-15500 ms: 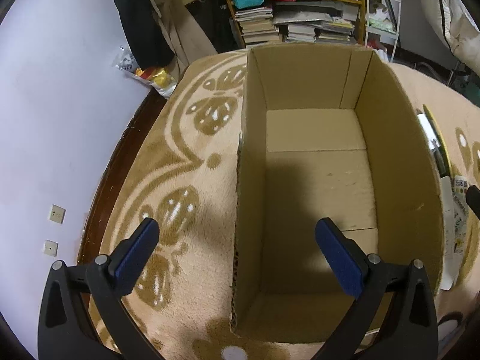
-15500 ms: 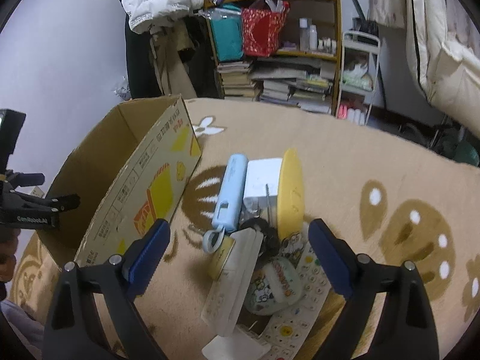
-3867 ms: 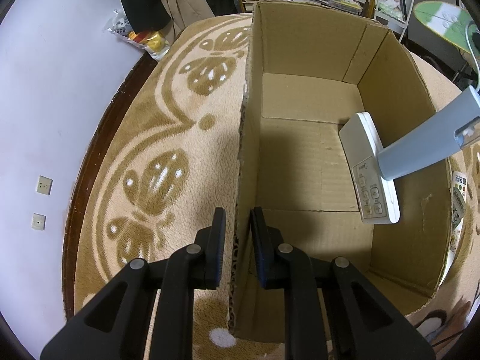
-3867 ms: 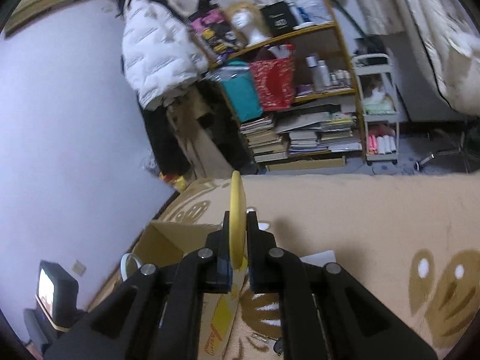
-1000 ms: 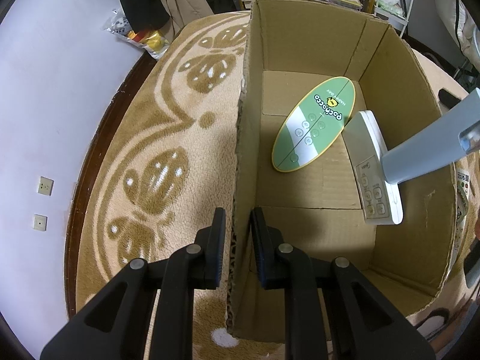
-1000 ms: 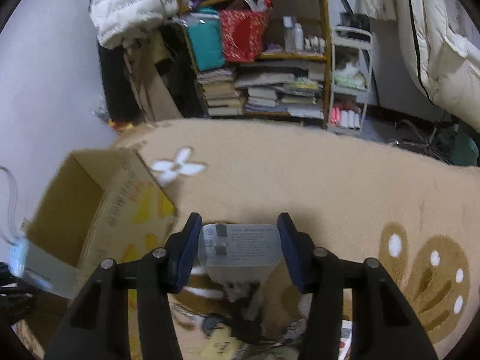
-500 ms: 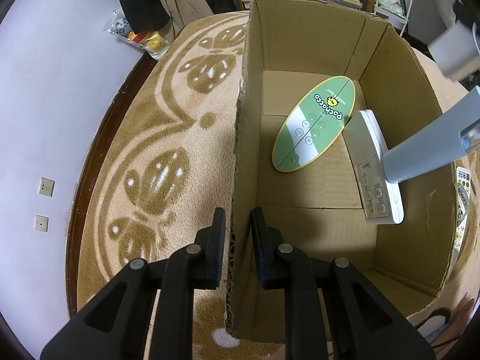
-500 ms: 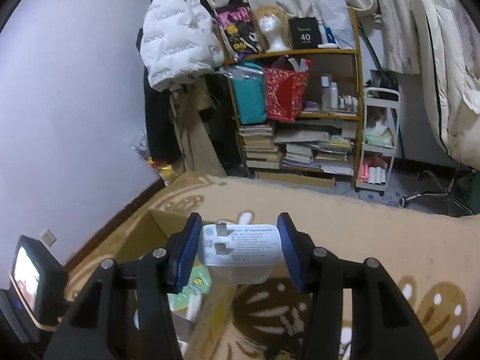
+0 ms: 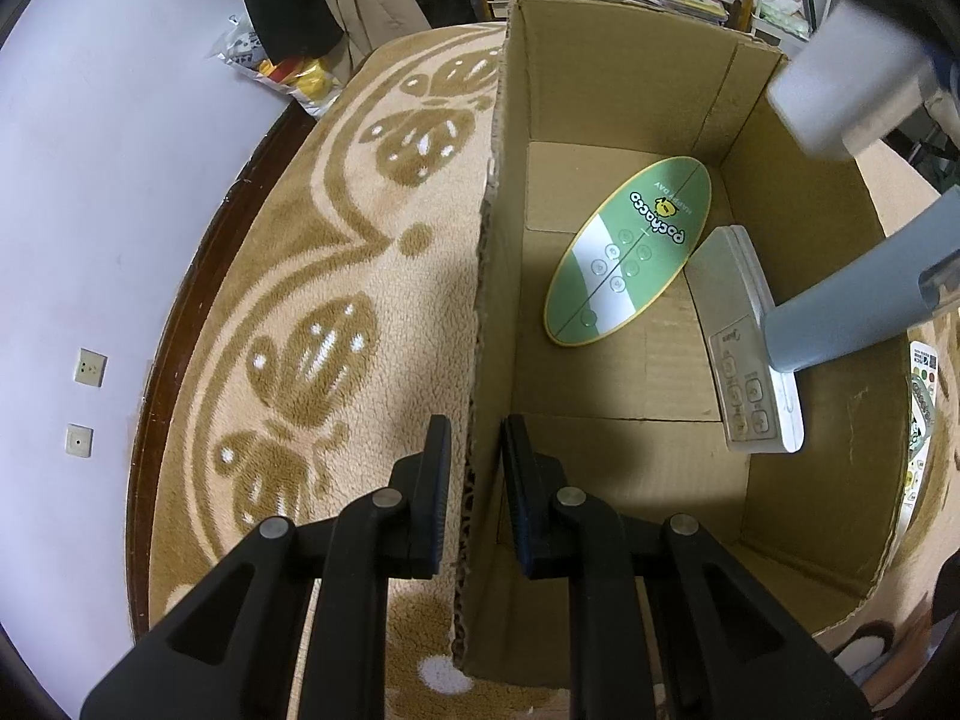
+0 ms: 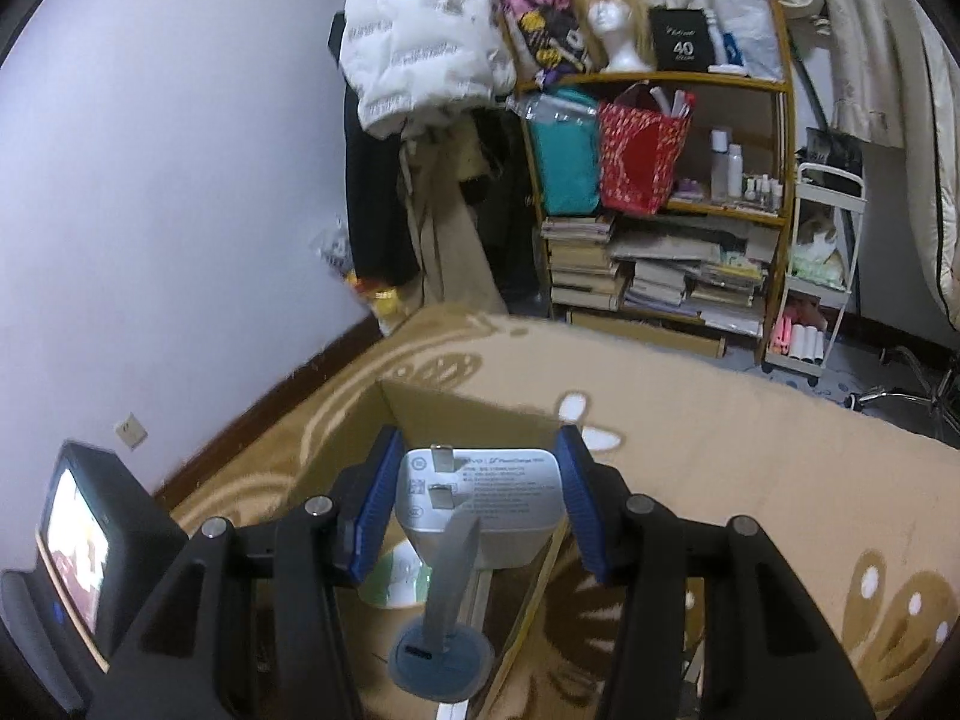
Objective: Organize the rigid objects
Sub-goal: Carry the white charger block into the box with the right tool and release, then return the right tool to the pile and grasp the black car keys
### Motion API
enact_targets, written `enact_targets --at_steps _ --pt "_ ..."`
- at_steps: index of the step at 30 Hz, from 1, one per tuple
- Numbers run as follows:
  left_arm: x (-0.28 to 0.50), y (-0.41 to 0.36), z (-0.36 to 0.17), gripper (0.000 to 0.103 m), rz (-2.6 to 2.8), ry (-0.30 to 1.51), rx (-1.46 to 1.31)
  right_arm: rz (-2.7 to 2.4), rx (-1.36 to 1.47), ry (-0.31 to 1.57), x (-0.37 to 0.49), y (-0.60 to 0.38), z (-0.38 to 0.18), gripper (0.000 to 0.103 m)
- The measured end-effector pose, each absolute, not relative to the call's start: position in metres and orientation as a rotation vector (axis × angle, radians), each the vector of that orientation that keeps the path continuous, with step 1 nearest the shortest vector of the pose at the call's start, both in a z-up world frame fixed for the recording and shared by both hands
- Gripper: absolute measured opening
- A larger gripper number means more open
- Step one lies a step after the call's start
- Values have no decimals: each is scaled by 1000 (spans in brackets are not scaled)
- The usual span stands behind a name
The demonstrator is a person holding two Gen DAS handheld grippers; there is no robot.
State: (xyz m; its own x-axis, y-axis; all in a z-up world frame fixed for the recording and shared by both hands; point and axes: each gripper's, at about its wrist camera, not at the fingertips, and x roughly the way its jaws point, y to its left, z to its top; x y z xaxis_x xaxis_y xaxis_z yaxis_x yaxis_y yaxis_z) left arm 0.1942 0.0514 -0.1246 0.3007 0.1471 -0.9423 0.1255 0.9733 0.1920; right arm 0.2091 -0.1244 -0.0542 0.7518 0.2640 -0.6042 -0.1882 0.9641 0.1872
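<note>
In the left wrist view, the left gripper (image 9: 474,468) has its jaws drawn narrow, pinching the left wall of the open brown cardboard box (image 9: 798,252) on the beige patterned carpet (image 9: 336,276). Inside the box lie a green oval board (image 9: 630,252) and a white flat remote control (image 9: 741,324), with a grey-blue cylindrical device (image 9: 864,294) leaning over the right wall.

In the right wrist view, the right gripper (image 10: 477,495) stands about half open, its blue pads clamping a white boxy charger plug (image 10: 480,495) above the box.
</note>
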Motion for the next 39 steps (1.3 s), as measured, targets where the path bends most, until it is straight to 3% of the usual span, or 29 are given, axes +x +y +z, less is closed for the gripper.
enact_targets --at_steps 10,12,14,26,39 --pt "195 53 -125 17 9 1269 244 267 154 657 202 -128 -51 56" --pt "194 53 -125 17 1 1270 241 261 158 643 199 -132 -43 62" --pt "194 52 -125 18 9 1265 253 245 159 635 195 -137 -36 78" --pt "192 52 -123 18 9 1258 256 133 187 661 173 -181 -23 103" --pt "192 50 -124 18 9 1259 261 62 144 828 160 -190 -67 103"
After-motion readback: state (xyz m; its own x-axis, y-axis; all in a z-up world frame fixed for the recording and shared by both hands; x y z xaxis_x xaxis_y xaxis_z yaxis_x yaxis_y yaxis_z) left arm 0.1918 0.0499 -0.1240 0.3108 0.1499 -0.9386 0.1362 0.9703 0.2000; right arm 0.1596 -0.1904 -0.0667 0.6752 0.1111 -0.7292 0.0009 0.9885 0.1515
